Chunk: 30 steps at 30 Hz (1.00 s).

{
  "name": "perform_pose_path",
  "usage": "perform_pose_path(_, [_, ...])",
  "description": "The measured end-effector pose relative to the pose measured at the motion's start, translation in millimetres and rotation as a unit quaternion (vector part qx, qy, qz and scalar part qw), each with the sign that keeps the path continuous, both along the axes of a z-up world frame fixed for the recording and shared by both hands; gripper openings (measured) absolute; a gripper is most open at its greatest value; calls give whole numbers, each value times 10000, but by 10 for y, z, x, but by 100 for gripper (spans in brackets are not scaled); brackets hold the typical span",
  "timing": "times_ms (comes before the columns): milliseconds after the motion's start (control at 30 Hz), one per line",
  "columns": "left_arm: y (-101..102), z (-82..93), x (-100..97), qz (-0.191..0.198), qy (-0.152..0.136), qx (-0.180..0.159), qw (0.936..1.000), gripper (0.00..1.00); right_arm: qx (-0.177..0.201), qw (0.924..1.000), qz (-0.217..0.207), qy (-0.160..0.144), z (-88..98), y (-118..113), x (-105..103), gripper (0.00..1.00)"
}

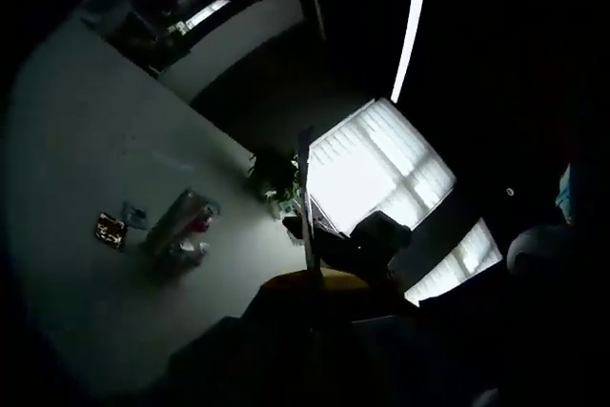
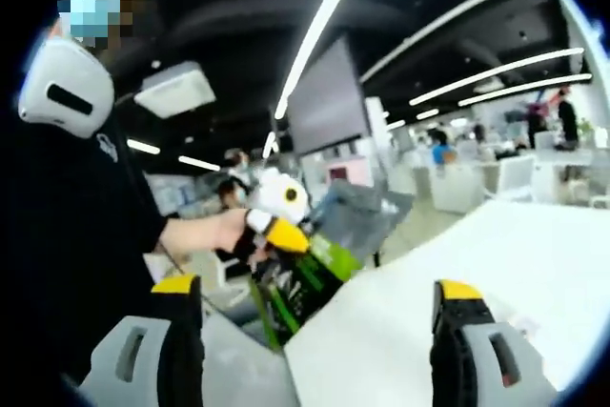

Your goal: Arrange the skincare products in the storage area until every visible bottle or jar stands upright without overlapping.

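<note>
Two risks apply: the right gripper [image 2: 319, 331], fingers spread wide and empty, and the left gripper [image 2: 286, 235], finger state unreadable, hang far from the small clear rack of skincare bottles [image 1: 181, 226] on the white desk [image 1: 76, 140], so a blind approach could topple them.

The right gripper [image 2: 319, 331] has two grey fingers [image 2: 143, 355] with rounded slots in their sides, black inner faces and yellow tips. The person [image 2: 81, 235] wears a black short-sleeved shirt. The left gripper [image 2: 281, 221] has a yellow and white handle and green parts.
</note>
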<state>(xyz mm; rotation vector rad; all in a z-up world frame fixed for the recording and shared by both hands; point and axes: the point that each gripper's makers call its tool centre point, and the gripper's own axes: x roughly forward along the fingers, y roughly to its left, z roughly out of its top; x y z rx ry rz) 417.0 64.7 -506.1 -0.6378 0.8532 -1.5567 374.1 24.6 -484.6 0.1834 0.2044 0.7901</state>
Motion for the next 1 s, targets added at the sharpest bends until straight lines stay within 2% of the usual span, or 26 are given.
perform_pose_path(267, [5, -345, 93, 155, 376, 283, 9988, 3, -79, 9997, -207, 111, -97, -146, -1, 99])
perform_pose_path(300, [2, -447, 111, 168, 486, 420, 9978, 3, -25, 9995, -275, 145, -110, -184, -3, 99])
perform_pose_path(533, [-21, -814, 131, 123, 689, 772, 9946, 2, 47, 9987, -461, 222, -165, -313, -23, 99])
perform_pose_path(700, [-49, -1171, 168, 153, 865, 1122, 9898, 2, 131, 9972, -694, 235, -166, -462, -26, 99])
perform_pose_path(800, [-61, -1442, 201, 162, 931, 1398, 9857, 2, 179, 9962, -817, 260, -178, -544, -38, 99])
perform_pose_path(1000, [-82, -1747, 254, 184, 1215, 1565, 9800, 2, 30, 9937, -1063, 346, -234, -782, -97, 99])
